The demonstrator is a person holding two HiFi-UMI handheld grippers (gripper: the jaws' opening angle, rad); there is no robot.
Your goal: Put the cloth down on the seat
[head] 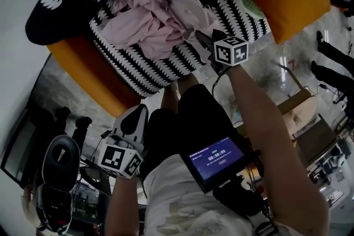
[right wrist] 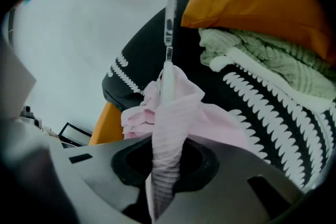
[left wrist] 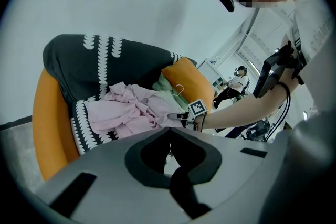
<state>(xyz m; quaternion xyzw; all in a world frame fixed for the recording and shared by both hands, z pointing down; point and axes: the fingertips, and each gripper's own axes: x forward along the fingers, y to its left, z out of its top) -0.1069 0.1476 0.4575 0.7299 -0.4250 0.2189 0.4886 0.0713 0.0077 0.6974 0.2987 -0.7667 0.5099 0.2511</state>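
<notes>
The pink cloth (head: 157, 22) was found in a crumpled heap on the seat (head: 145, 70) of an orange armchair (head: 91, 61), the seat and backrest being draped with a black throw (left wrist: 105, 63) patterned in white. Most of the cloth was seen resting on that throw, while one fold at its near edge was pulled into a narrow, ribbed-looking strip. This strip was clamped between the jaws of the right gripper (head: 199, 36), as was shown plainly in the right gripper view, where the fabric (right wrist: 168, 128) was seen running down between the closed jaws. The gripper was angled downward at the near edge of the heap, its marker cube (head: 230, 51) turned toward the head camera.

A pale green knitted piece (right wrist: 262, 55) was lodged beside the cloth against the orange armrest, and a white hanger hook (left wrist: 180, 89) was seen above it.

The left gripper (head: 135, 116) was held well apart from the cloth, lower in the head view and off the chair. Its jaws were brought together with nothing between them. A small lit screen (head: 215, 158) was strapped to the right forearm.
</notes>
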